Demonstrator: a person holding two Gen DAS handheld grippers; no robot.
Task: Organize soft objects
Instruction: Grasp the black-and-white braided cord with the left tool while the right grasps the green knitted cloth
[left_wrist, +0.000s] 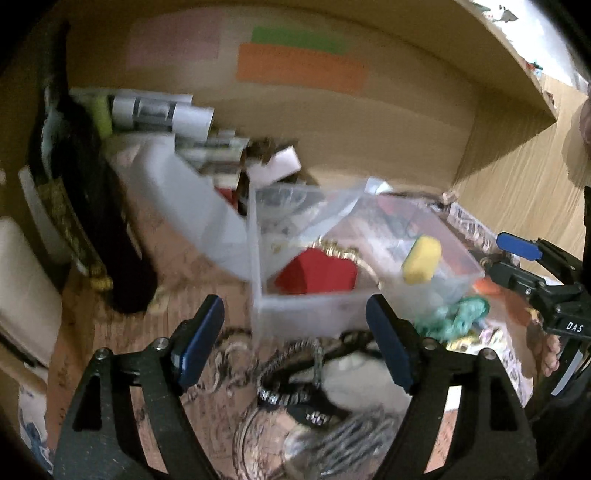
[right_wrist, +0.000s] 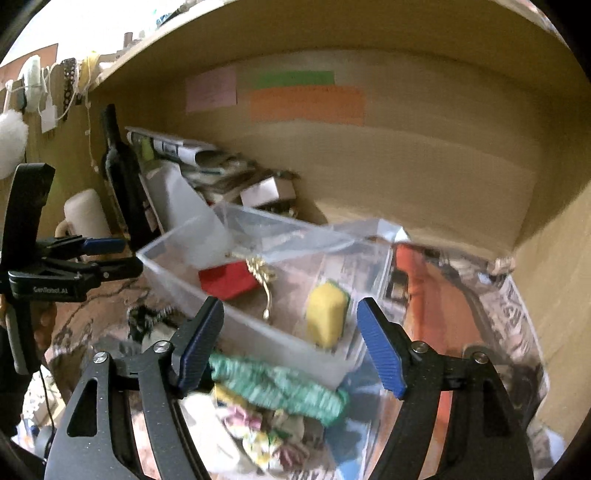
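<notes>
Both sets of tongs stand apart and empty over a cluttered table, with the clear plastic bin (left_wrist: 306, 310) as the centre of the work. The left tongs (left_wrist: 295, 343) hover just in front of the bin's near wall, pads spread and holding nothing; the right tongs (right_wrist: 290, 345) hang at the bin's near right corner, equally wide and bare. Inside the bin lie a red soft block (left_wrist: 317, 273), a yellow sponge (right_wrist: 327, 317) and a gold tassel (right_wrist: 263, 275). Outside it, just beside the near right corner, a green knitted piece (right_wrist: 280, 387) sits atop a floral cloth (right_wrist: 258, 435); a dark patterned cord (left_wrist: 291, 373) lies in front of the near wall.

The sorting appears to be between items: two soft pieces are in, more wait outside. The next move likely calls for the right tongs to drop onto the green knit, then lift it clear of the bin's rim.

Room is tight behind the bin, where a white jug (left_wrist: 184, 206) and a dark bottle (right_wrist: 123, 177) crowd it; the front stays open.
</notes>
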